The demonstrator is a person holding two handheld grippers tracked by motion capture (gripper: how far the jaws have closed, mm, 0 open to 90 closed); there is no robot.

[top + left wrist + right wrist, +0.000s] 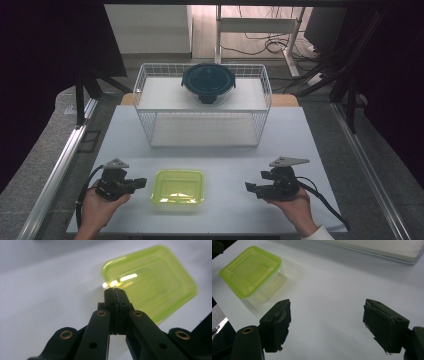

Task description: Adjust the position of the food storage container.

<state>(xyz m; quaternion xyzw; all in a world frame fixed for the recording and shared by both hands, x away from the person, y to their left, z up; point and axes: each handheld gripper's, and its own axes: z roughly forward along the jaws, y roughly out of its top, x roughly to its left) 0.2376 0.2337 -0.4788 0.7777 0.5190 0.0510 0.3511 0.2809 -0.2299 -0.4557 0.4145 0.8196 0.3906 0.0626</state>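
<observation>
Risk ahead: left gripper [142, 182], jaws pressed together, empty, sits beside green lidded box [178, 187] near desk's front edge and may shove it; right gripper [248, 186] gapes wide, well apart.

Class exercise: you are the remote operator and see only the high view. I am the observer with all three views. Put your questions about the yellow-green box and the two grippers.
Operator: Is the left gripper open?
Observer: No. In the left gripper view its jaws are pressed together, with their tips near a corner of the yellow-green box.
Operator: And the right gripper?
Observer: Its jaws stand wide apart over bare white table, holding nothing.
Operator: Is the box just a flat tray?
Observer: No. The right gripper view shows a yellow-green lid on a clear base.
</observation>
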